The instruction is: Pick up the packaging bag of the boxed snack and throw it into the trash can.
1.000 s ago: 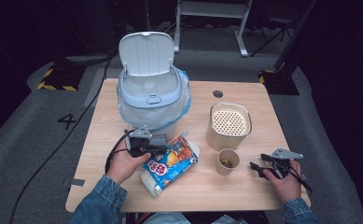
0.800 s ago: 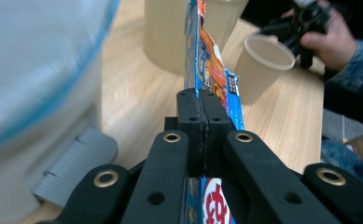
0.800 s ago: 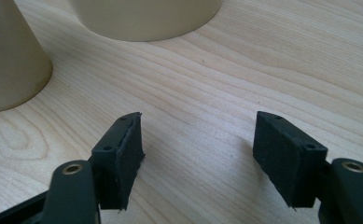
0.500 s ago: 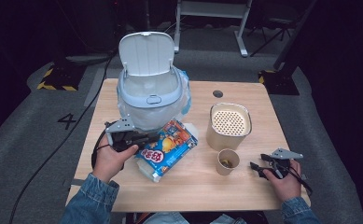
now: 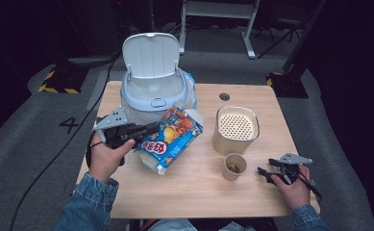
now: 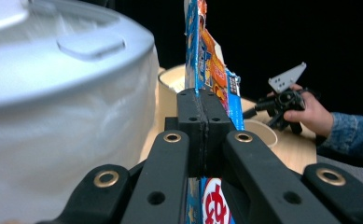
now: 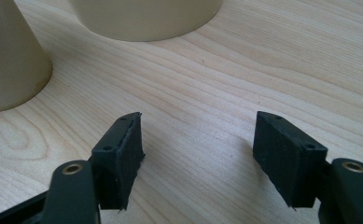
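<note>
- My left gripper is clamped on the snack bag; in the left gripper view the pads meet on the foil edge with no gap between them, and the bag rises edge-on above them
- The bag hangs off the table in front of the white bin. Its far corner is close to the bin's front rim
- Seen from above, its long axis runs on a slant, from the near-left corner up to the far-right corner by the bin. I hold it at the long side facing my left hand, so most of the bag sticks out rightward past my jaws
- What matters for the coming move, as I judge it: the bin's open mouth lies beyond and a little left of my jaws, with the lid standing upright at the back. The bag's free length points away from that mouth, so I would have to swing it round or tip it end-first to get it in
- My left hand is by far the nearer one to the bin and already has the bag
- My right gripper rests low at the table's right near corner, just beside the paper cup, well apart from the bag. Its jaws stand apart over bare wood with nothing between them
- The perforated canister stands to the right of the bag, near its trailing end, so a wide swing could brush it
</note>
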A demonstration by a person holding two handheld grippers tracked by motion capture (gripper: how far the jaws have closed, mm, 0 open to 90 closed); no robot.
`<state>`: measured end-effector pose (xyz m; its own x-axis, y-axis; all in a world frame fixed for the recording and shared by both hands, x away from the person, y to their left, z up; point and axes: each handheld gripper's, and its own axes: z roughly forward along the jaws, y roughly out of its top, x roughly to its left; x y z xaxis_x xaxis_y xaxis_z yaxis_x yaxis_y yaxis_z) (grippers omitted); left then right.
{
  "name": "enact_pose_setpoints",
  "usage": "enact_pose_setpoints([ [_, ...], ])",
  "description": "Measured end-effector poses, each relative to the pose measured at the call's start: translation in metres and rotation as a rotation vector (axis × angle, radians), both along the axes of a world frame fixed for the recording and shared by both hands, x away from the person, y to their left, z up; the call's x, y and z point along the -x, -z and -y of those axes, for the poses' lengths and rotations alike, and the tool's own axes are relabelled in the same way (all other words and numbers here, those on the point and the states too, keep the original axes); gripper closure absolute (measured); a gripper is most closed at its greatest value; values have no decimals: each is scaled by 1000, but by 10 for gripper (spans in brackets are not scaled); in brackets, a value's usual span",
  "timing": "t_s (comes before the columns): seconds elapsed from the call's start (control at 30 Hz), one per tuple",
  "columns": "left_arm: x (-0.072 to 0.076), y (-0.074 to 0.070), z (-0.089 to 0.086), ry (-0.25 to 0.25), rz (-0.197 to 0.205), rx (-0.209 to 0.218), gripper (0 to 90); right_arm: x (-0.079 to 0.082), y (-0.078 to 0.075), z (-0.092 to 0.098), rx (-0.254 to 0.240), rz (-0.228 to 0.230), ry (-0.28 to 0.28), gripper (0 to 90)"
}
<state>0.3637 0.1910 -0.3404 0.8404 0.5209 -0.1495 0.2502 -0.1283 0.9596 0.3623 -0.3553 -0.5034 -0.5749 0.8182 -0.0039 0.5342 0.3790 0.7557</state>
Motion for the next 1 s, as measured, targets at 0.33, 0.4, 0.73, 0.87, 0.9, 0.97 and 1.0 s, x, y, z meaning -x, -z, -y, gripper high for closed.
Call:
enact_pose_setpoints([
  [0.33, -3, -32, -2, -32, 82, 21, 894, 0, 0, 0, 1, 1, 0, 332],
  [0.4, -3, -38, -3, -40, 94, 30, 895, 0, 0, 0, 1, 1, 1, 333],
  [0.73, -9, -67, -7, -86, 146, 97, 895, 0, 0, 0, 1, 1, 1, 332],
  [0.87, -11, -78, -8, -110, 167, 118, 895, 0, 0, 0, 1, 1, 1, 332],
  [0.9, -12, -80, -9, -116, 172, 122, 895, 0, 0, 0, 1, 1, 1, 332],
  [0.97, -14, -85, -10, -130, 184, 133, 895, 0, 0, 0, 1, 1, 1, 332],
  [1.0, -15, -87, -11, -137, 188, 139, 895, 0, 0, 0, 1, 1, 1, 333],
])
